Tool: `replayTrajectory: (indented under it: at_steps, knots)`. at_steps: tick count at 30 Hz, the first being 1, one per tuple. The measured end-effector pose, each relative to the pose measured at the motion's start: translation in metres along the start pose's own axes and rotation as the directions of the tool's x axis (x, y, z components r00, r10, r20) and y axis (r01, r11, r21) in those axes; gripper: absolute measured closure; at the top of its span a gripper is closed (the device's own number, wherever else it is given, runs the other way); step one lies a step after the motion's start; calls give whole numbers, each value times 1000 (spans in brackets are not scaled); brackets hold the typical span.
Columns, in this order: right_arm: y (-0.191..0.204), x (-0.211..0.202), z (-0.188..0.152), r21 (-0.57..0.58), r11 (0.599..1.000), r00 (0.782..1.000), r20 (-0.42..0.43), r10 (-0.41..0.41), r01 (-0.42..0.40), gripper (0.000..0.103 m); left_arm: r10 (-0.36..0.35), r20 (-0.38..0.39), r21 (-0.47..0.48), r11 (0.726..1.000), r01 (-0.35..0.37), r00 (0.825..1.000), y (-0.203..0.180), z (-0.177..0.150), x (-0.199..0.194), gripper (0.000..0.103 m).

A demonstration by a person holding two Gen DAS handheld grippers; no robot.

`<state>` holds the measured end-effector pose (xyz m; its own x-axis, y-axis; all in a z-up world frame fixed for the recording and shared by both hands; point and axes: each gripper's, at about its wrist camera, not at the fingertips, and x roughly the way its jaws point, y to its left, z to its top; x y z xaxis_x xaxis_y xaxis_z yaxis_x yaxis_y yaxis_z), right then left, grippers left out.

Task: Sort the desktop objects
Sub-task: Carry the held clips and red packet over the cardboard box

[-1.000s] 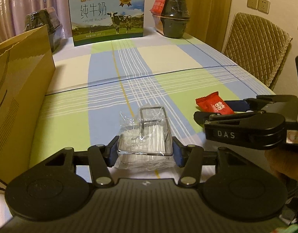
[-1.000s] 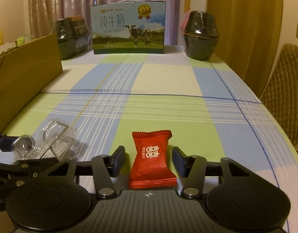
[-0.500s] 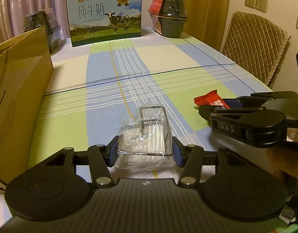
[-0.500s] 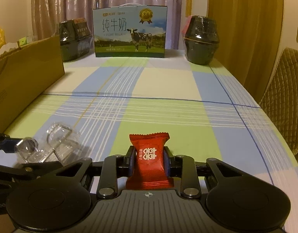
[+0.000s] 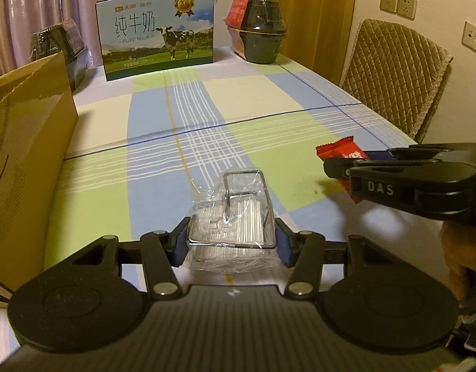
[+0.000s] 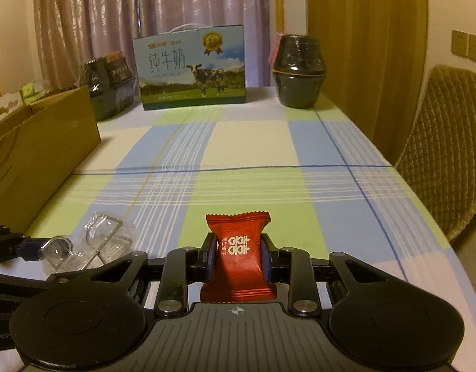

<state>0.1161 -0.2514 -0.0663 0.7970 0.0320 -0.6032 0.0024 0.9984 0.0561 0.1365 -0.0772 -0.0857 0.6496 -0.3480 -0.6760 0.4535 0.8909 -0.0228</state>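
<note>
Now the right tongs (image 6: 237,255) are clenched on a red candy packet (image 6: 238,257), their two pads pressing its sides at mid-height. The packet stands upright between them, its crimped top edge above the pads and its lower end spreading out below, close to the camera housing. In the left wrist view the same packet (image 5: 341,153) pokes forward out of the right tongs (image 5: 337,162) and is off the desk (image 5: 253,99), with its shadow on the checked cloth underneath. Part of a hand shows beneath the tongs at the right edge.

The left tongs (image 5: 231,241) grasp a clear plastic clip wrapped in film (image 5: 231,226). Its blue pads (image 5: 179,245) sit against both sides of the clip's near end, while the wire loop and the crinkled film reach forward beyond the fingertips. In the right wrist view that clip (image 6: 92,245) lies to the left of the red packet, near it but not touching.

Along the left side of the desk stands a brown cardboard box (image 5: 27,155). At the far end stand a milk carton with a cow picture (image 5: 157,34), a dark wrapped pot (image 5: 262,34) on its right, and another dark wrapped package (image 5: 58,46) on its left. A quilted chair (image 5: 395,74) stands beside the desk's right edge.
</note>
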Motion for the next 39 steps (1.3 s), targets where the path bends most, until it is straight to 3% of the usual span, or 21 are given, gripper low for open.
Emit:
replayTrajectory:
  at_steps: [13,24,31,39]
  knots:
    - [8,-53,16,29,999,999,53,12,-14,78,33,14,-55,998,-32,999,6,-2,-51,54]
    - [55,-88,52,-11,994,984,139,112,-112,78,97,101,-111,990,-86,990,29,18,-115,54]
    - [105,-94,82,-60,976,960,175,217,-210,78,179,164,-148,977,-155,970,67,30,-160,54]
    - [180,-79,119,-116,931,917,169,362,-346,78,286,186,-170,952,-256,940,132,43,-193,54]
